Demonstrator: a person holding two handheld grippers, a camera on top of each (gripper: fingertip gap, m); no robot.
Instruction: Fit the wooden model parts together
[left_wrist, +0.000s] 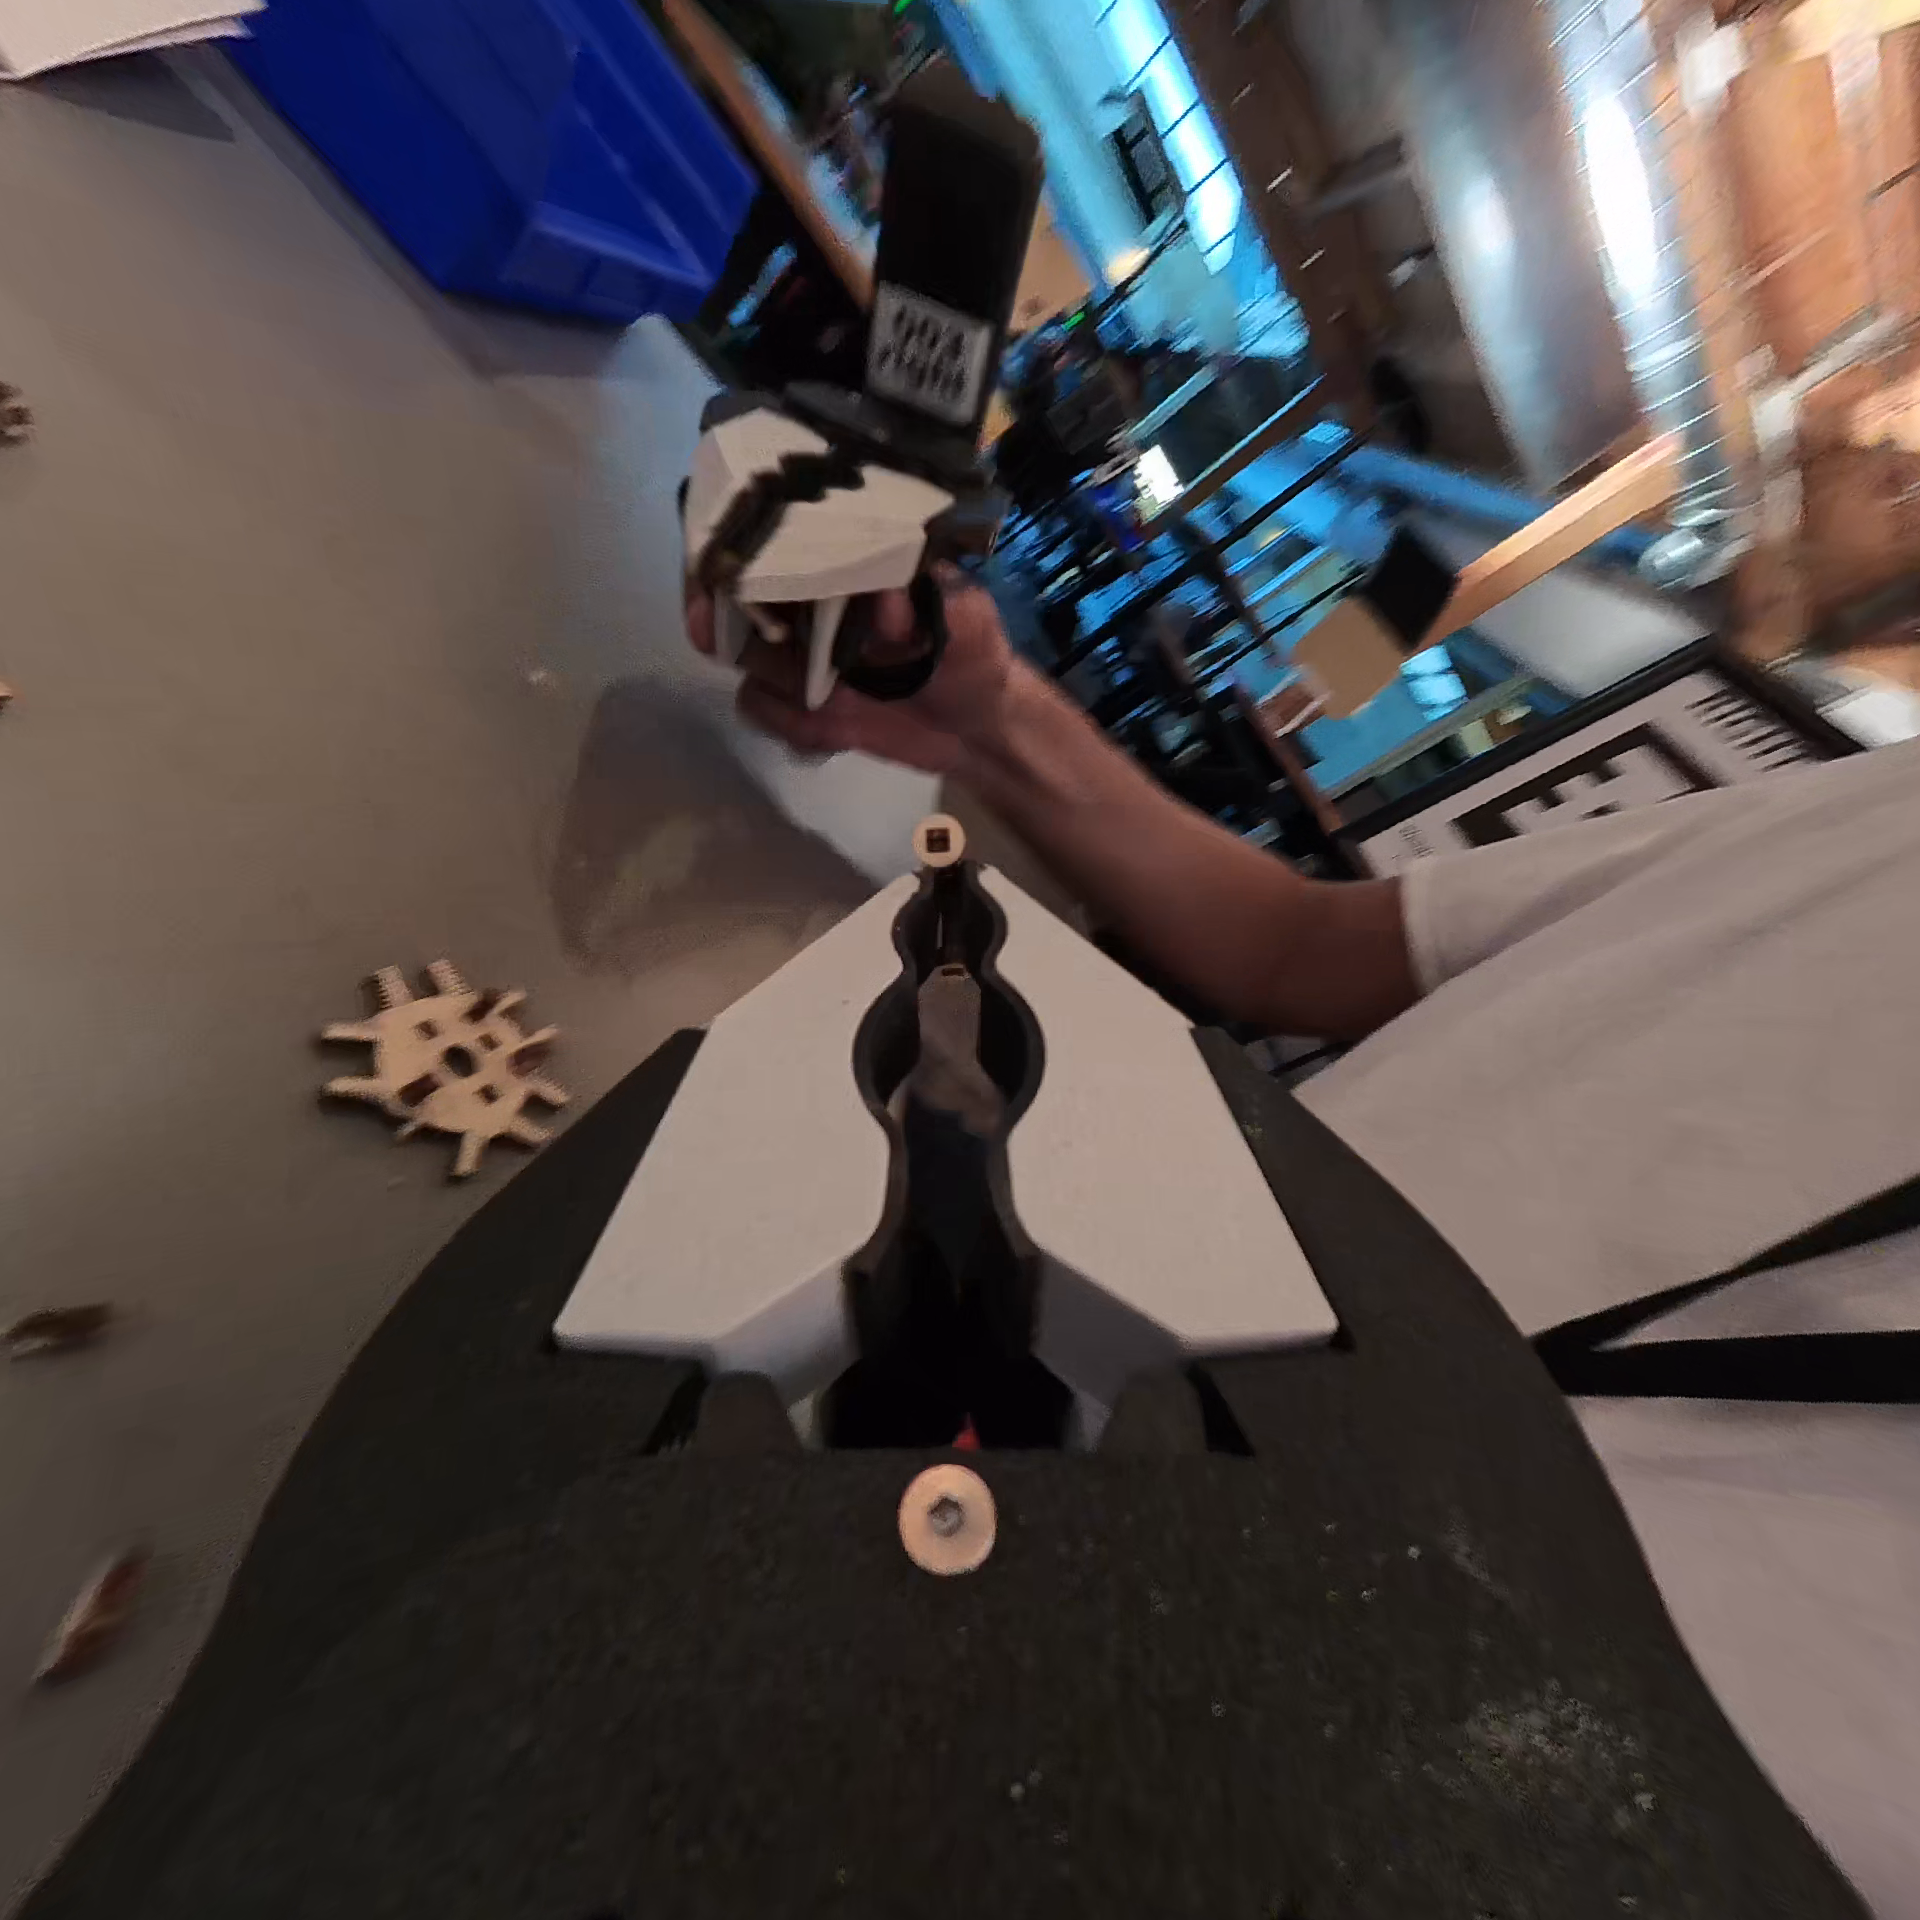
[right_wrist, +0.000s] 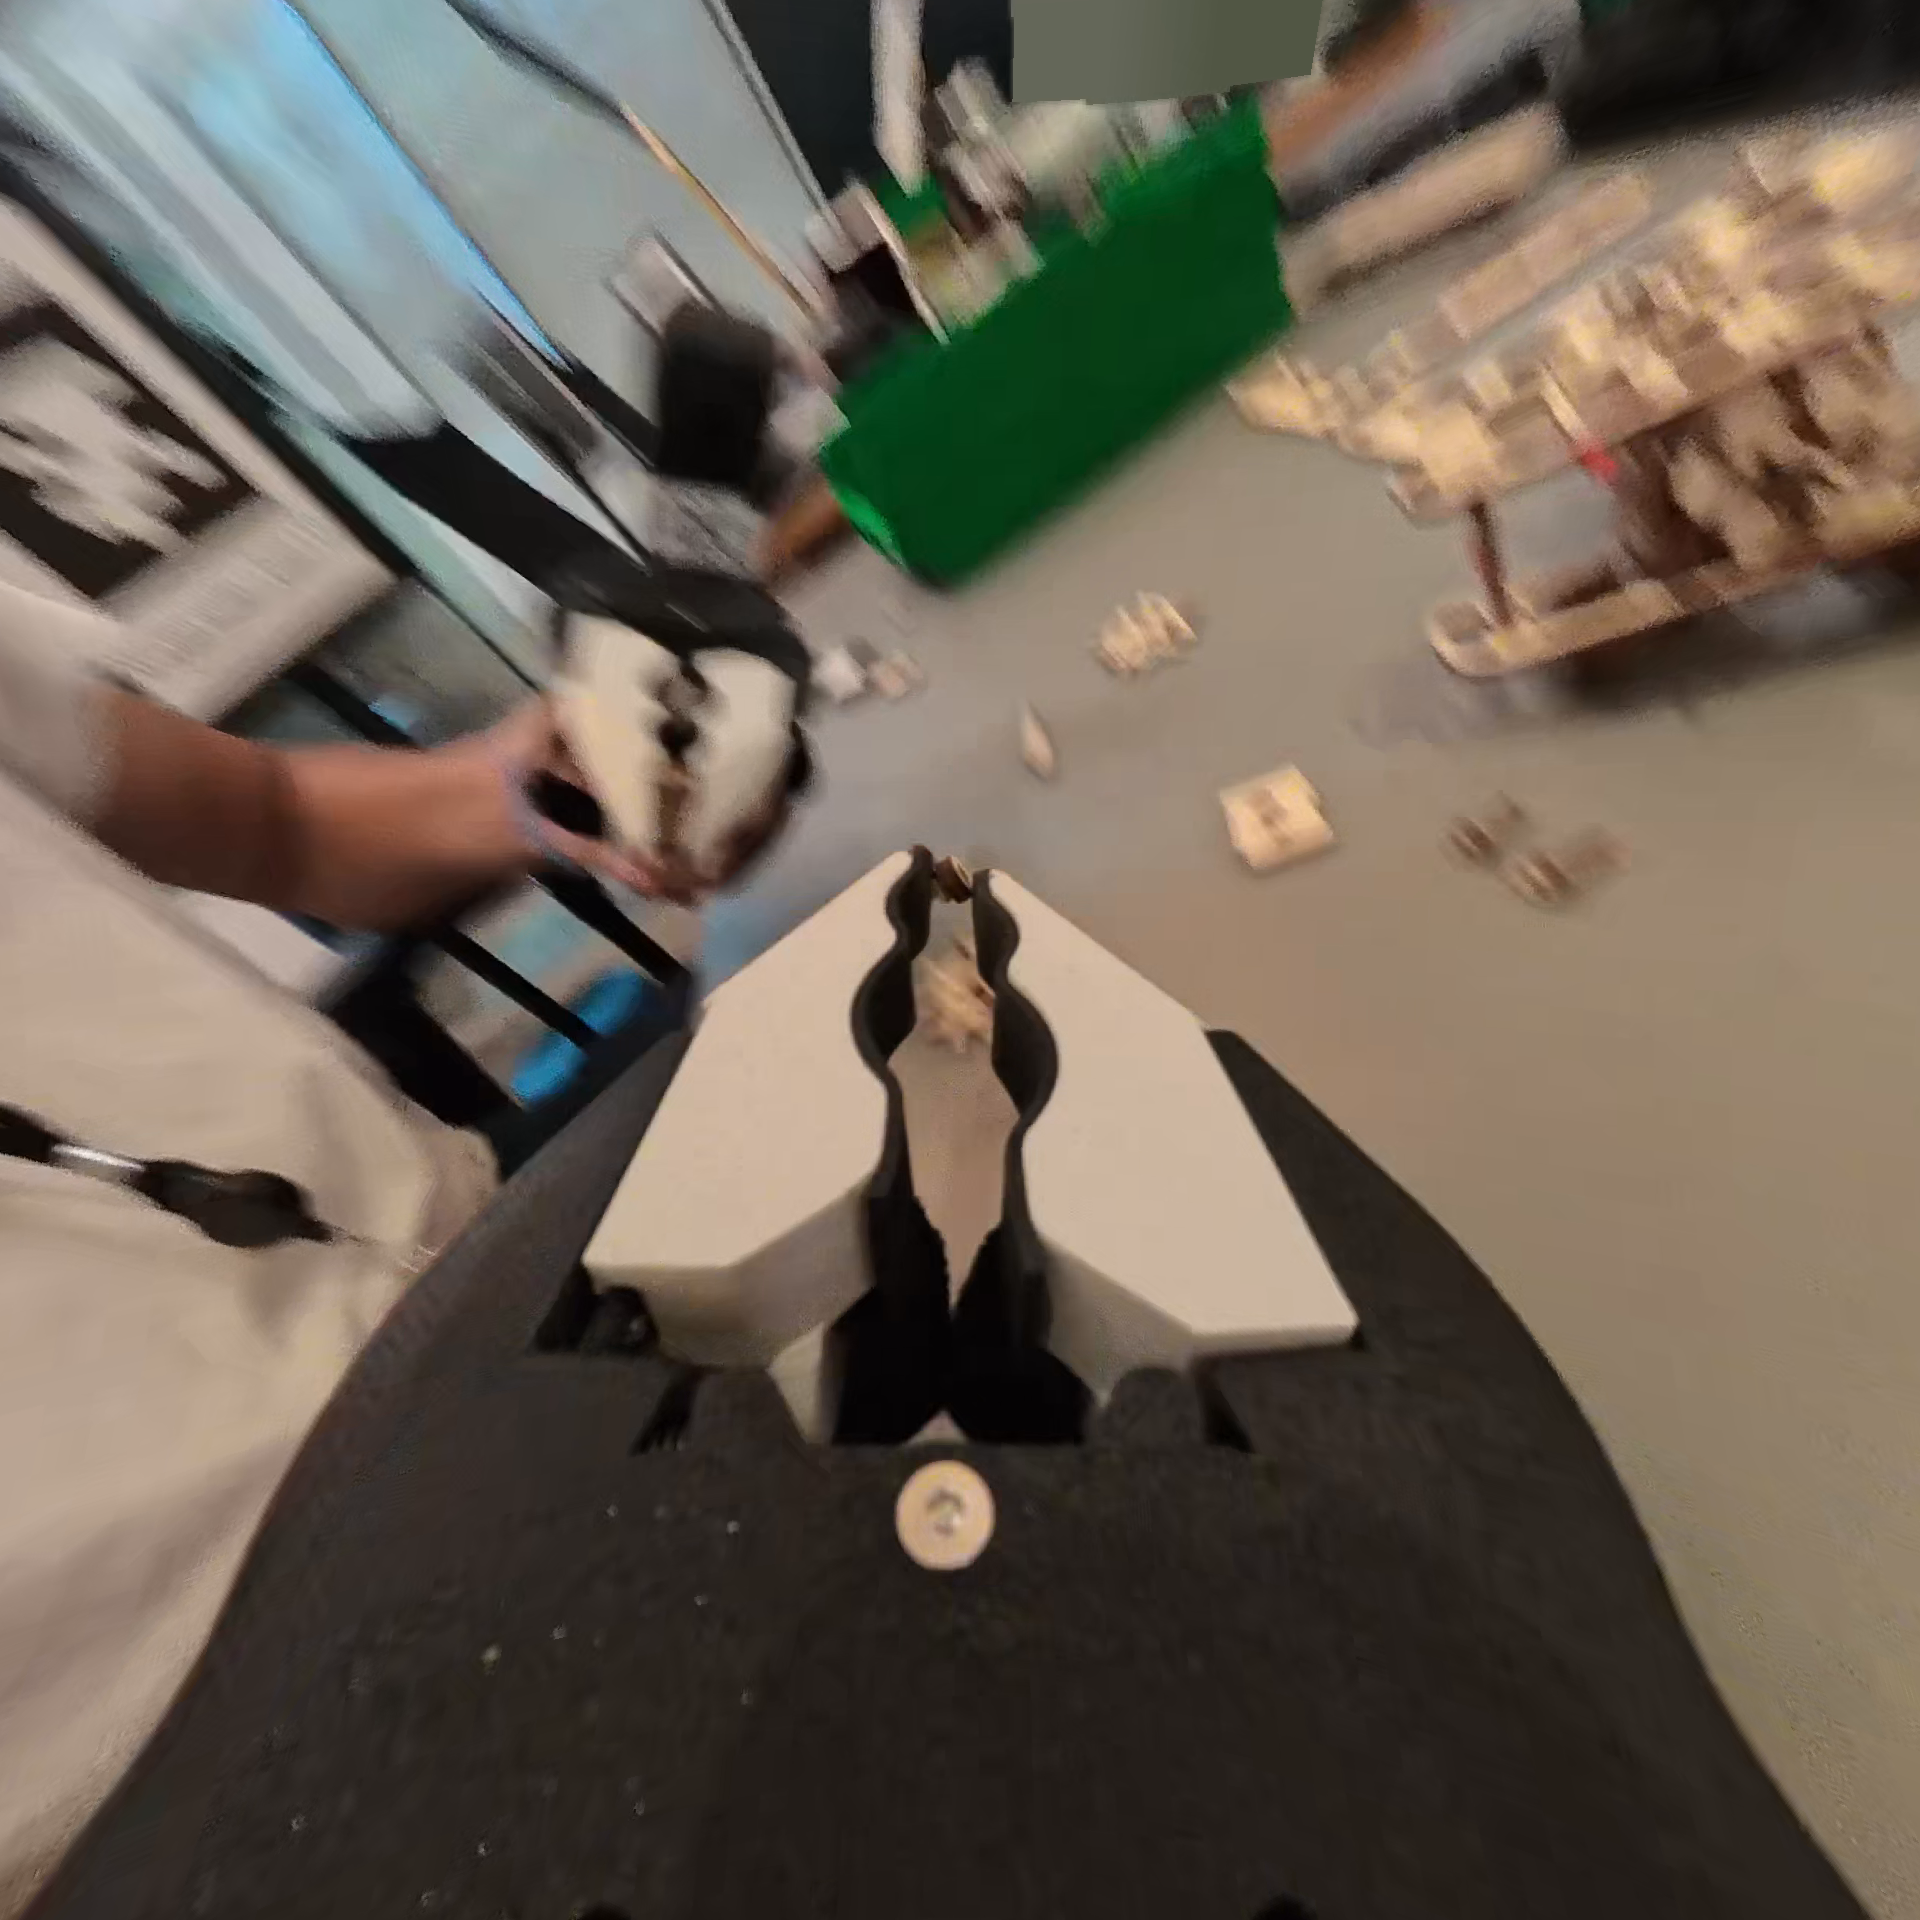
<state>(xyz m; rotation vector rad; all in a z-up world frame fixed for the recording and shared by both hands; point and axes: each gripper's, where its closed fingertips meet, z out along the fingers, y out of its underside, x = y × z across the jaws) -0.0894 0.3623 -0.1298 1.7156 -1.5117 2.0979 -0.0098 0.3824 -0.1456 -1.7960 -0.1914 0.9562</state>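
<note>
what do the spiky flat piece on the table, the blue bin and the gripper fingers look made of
Pale spiky flat piece: apparently thin laser-cut plywood, matte, with darker edges and slot holes.
Blue bin: likely moulded plastic, smooth, uniform colour, slight sheen.
White left gripper fingers: probably 3D-printed plastic, matte and faceted, with black wavy inner pads, perhaps rubbery.

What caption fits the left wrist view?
Left gripper pinches a small round wooden piece; right gripper raised opposite.

Both views bright, even indoor light; heavy motion blur in bkgd, fisheye warp at edges.
</note>
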